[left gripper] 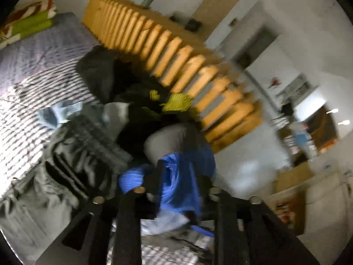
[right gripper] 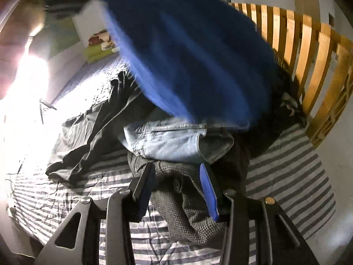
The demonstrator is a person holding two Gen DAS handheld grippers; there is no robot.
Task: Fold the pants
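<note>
In the left wrist view, bright blue pants (left gripper: 181, 176) are bunched between the fingers of my left gripper (left gripper: 182, 185), which is shut on them; the picture is motion-blurred. The right wrist view shows the same blue pants (right gripper: 194, 55) as a big blur in the air above the pile. My right gripper (right gripper: 176, 186) stands open and holds nothing, low over grey checked pants (right gripper: 187, 207). Behind them lie light denim jeans (right gripper: 172, 139), and dark trousers (right gripper: 92, 137) sprawl to the left.
The clothes pile lies on a striped bedcover (right gripper: 286, 176) beside a wooden slatted rail (right gripper: 308, 55). The pile also holds a yellow-green garment (left gripper: 176, 102) and black clothes (left gripper: 97, 70). A folded green and red blanket (left gripper: 28, 22) lies at the far end of the bed.
</note>
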